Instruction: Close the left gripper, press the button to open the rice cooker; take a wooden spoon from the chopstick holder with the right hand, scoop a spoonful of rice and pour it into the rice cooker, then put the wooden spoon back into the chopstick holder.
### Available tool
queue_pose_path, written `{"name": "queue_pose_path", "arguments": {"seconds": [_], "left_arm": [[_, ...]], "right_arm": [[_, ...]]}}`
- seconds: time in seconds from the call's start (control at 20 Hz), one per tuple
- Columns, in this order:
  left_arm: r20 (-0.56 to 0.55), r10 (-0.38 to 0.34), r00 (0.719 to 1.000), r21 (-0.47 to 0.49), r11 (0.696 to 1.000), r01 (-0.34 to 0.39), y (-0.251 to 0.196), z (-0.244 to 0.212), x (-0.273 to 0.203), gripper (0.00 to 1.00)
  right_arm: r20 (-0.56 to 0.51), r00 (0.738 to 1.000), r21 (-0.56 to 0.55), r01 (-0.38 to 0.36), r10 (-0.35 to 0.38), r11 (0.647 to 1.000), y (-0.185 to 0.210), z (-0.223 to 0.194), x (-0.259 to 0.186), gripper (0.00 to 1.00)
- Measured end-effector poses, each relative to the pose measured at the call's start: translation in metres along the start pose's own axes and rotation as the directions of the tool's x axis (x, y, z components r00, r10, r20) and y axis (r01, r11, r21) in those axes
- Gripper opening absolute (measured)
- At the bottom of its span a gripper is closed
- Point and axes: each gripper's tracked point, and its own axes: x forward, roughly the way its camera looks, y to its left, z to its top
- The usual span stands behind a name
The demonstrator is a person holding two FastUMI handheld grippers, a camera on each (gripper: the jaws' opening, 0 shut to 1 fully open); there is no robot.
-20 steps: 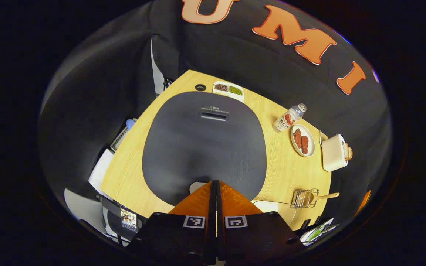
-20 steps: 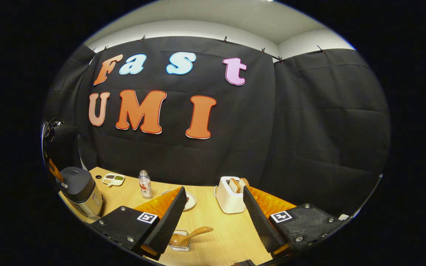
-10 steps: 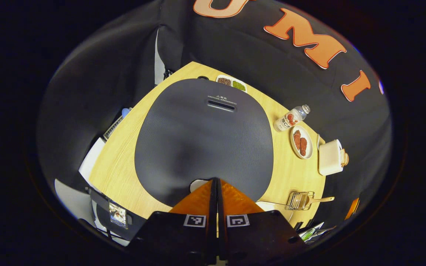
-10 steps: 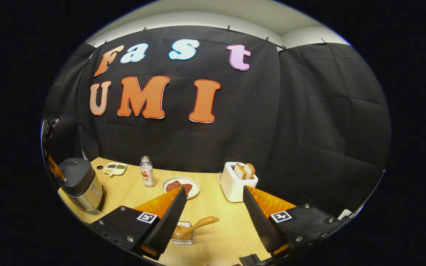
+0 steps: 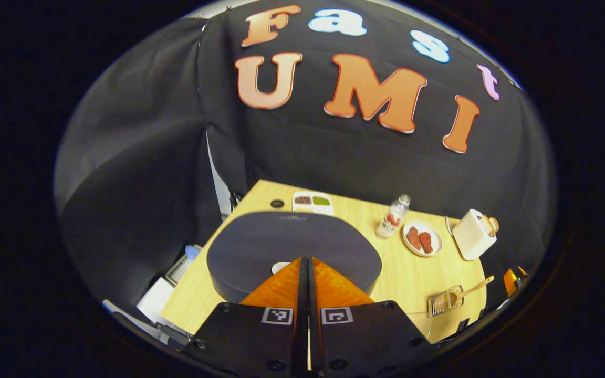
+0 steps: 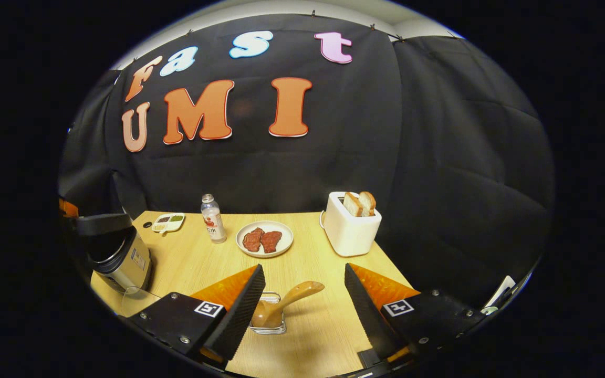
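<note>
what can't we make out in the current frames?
- Rice cooker button: left gripper view, the shut left gripper covers it.
- Cooker inside: right gripper view, the lid looks lifted, but the pot's contents are out of sight at the picture's edge.
- Chopstick holder: right gripper view, the right gripper finger hides its left part.
- Divided dish contents: too small to identify.
- Bottle label: too small.
</note>
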Motion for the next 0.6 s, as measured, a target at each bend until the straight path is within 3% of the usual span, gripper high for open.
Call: {"name": "queue_pose_path", "arguments": {"seconds": [0.25,0.55,0.6], "left_arm": [[0.167,0.085,0.982,0.066,0.993,-0.097,-0.002,0.041,-0.020,0.06],[0.283,0.132,0.950,0.089,0.983,-0.163,-0.008,0.049,-0.060,0.06],[0.294,0.116,0.949,0.080,0.986,-0.146,-0.012,0.048,-0.063,0.06]], "right_arm": [[-0.080,0.996,0.026,-0.034,0.036,0.999,0.003,-0.025,0.017,0.95],[-0.202,0.974,0.112,-0.083,0.105,0.990,0.011,-0.067,0.045,0.95],[-0.220,0.969,0.131,-0.086,0.114,0.988,0.012,-0.073,0.050,0.95]]}}
